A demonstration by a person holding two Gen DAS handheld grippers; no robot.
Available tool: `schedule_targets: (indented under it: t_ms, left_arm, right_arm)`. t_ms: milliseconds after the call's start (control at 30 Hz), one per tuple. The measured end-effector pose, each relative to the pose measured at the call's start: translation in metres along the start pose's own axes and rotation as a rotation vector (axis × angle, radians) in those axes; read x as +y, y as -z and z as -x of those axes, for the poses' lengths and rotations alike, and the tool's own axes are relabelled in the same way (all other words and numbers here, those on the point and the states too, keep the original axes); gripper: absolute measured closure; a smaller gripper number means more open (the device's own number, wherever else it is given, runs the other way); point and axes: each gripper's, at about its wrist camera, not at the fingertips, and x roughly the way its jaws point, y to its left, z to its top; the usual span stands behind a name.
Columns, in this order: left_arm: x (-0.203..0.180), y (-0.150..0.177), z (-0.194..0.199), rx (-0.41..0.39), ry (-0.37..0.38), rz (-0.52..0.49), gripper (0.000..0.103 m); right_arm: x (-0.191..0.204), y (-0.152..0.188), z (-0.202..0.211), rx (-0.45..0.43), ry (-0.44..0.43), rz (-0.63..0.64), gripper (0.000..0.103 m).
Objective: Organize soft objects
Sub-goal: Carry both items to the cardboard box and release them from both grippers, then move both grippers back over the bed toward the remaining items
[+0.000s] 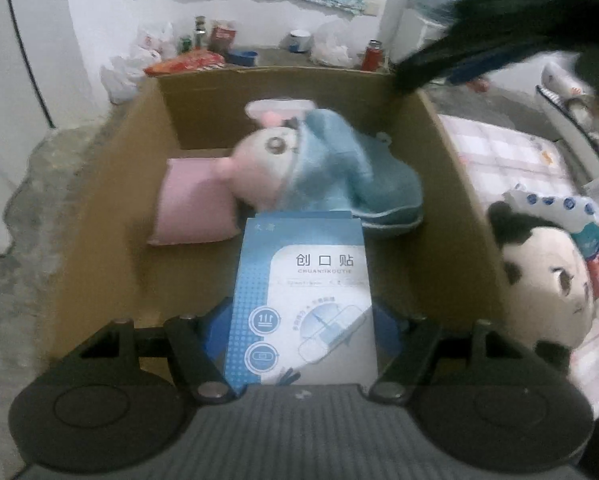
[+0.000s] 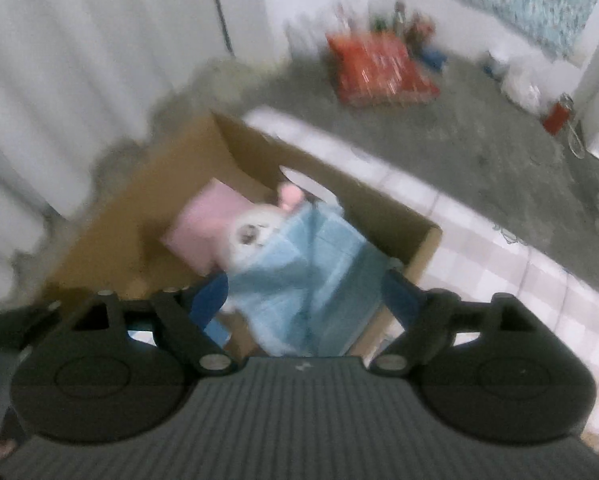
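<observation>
1. Landmark: the carton (image 1: pixel 111 208), open-topped, sitting on the floor. Every place below is given against it.
2. The left gripper (image 1: pixel 303 320) is clamping a blue-and-white plaster box (image 1: pixel 303 300) by its long sides and hanging over the carton's near half, pointing steeply down.
3. Lying in the carton: a pink cushion (image 1: pixel 191 208) toward its left wall, a white plush (image 1: pixel 259 168) against the cushion, and a blue towel (image 1: pixel 339 176) draped over the plush toward the right wall.
4. The right gripper (image 2: pixel 303 300) is standing with jaws wide apart over the carton's near right corner. The towel (image 2: pixel 311 264) is showing between them, but the pads are not pressing it. I judge it released.
5. A dark-haired doll (image 1: pixel 547 280) is waiting outside the carton, beyond its right wall, on a checked mat (image 1: pixel 499 152).
6. Step in hand, as I judge it: setting the box down inside.
7. Doing it well:
   - Aiming for the bare floor in the carton's near half, clear of the towel's edge.
   - Lowering until the box is nearly resting before parting the jaws.
   - Lifting straight up past the near wall.
8. The right gripper's view is blurred, so I cannot tell how the towel's near edge is lying.
</observation>
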Motion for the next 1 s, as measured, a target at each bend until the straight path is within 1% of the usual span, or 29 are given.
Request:
schedule_targets:
  t_ms: [33, 100, 233, 300, 367, 400, 467, 600, 700, 733, 767, 833, 867, 933, 967, 1000]
  left_arm:
    - [0.002, 0.002, 0.003, 0.004, -0.019, -0.004, 0.031]
    - [0.009, 0.003, 0.000, 0.032, -0.058, -0.006, 0.031]
    - [0.023, -0.002, -0.025, 0.127, -0.130, 0.008, 0.031]
    - [0.031, -0.006, -0.043, 0.181, -0.181, 0.010, 0.031]
    - [0.038, -0.011, -0.060, 0.222, -0.215, 0.011, 0.031]
    - [0.043, -0.012, -0.069, 0.237, -0.234, 0.010, 0.031]
    - [0.049, -0.014, -0.080, 0.248, -0.265, 0.003, 0.030]
    - [0.048, -0.018, -0.087, 0.226, -0.283, -0.038, 0.029]
    - [0.039, -0.016, -0.089, 0.218, -0.323, -0.084, 0.026]
    - [0.035, -0.015, -0.089, 0.209, -0.340, -0.101, 0.022]
    - [0.033, -0.014, -0.086, 0.198, -0.352, -0.116, 0.021]
    - [0.030, -0.013, -0.077, 0.172, -0.362, -0.127, 0.021]
    - [0.029, -0.012, -0.071, 0.157, -0.359, -0.120, 0.021]
    - [0.029, -0.011, -0.057, 0.130, -0.309, -0.089, 0.023]
    - [0.027, -0.011, -0.052, 0.128, -0.270, -0.066, 0.024]
    - [0.027, -0.010, -0.049, 0.133, -0.209, -0.034, 0.025]
  right_arm:
    - [-0.010, 0.008, 0.016, -0.035, -0.042, -0.024, 0.017]
    - [-0.024, 0.038, 0.047, -0.102, -0.123, -0.085, 0.017]
    - [-0.050, 0.110, 0.098, -0.196, -0.249, -0.184, 0.017]
    - [-0.061, 0.146, 0.115, -0.237, -0.288, -0.233, 0.017]
    - [-0.073, 0.181, 0.130, -0.263, -0.316, -0.286, 0.017]
    - [-0.081, 0.196, 0.132, -0.270, -0.315, -0.314, 0.017]
    - [-0.092, 0.221, 0.137, -0.279, -0.282, -0.353, 0.017]
    - [-0.110, 0.259, 0.140, -0.287, -0.181, -0.399, 0.017]
    - [-0.120, 0.279, 0.136, -0.278, -0.174, -0.439, 0.017]
    - [-0.121, 0.283, 0.133, -0.278, -0.173, -0.448, 0.017]
    - [-0.122, 0.285, 0.133, -0.280, -0.170, -0.451, 0.017]
    - [-0.122, 0.288, 0.134, -0.284, -0.160, -0.454, 0.017]
    - [-0.123, 0.289, 0.133, -0.288, -0.157, -0.456, 0.017]
    - [-0.122, 0.289, 0.130, -0.302, -0.160, -0.465, 0.017]
    - [-0.123, 0.292, 0.131, -0.308, -0.163, -0.471, 0.017]
    - [-0.125, 0.294, 0.131, -0.316, -0.164, -0.479, 0.017]
